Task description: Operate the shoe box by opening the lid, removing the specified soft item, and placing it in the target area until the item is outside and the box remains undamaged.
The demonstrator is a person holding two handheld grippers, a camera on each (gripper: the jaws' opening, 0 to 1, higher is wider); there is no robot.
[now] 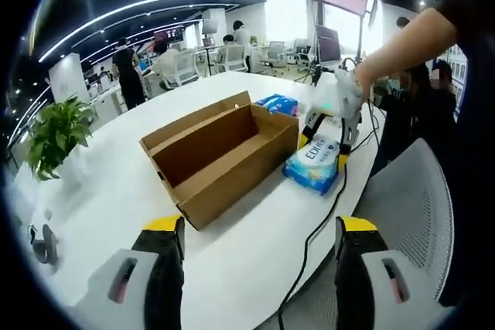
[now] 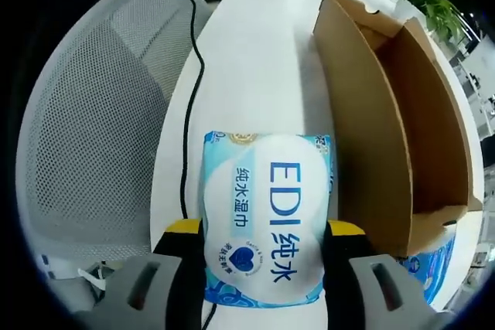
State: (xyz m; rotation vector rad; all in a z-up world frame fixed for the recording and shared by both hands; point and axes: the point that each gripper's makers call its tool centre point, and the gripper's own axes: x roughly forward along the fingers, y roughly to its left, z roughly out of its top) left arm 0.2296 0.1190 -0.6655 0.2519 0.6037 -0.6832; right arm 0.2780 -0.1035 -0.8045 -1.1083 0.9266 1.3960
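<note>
My right tongs [image 2: 263, 241] clamp the wipes pack [image 2: 267, 218] just outside the open shoe box [image 1: 220, 152], at its 3 o'clock on the desk [image 1: 116, 191], so I lower it flat before releasing, left tongs [image 1: 259, 229] apart.

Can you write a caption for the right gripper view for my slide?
The right gripper holds a blue wipes pack on the white table beside the open cardboard box.
</note>
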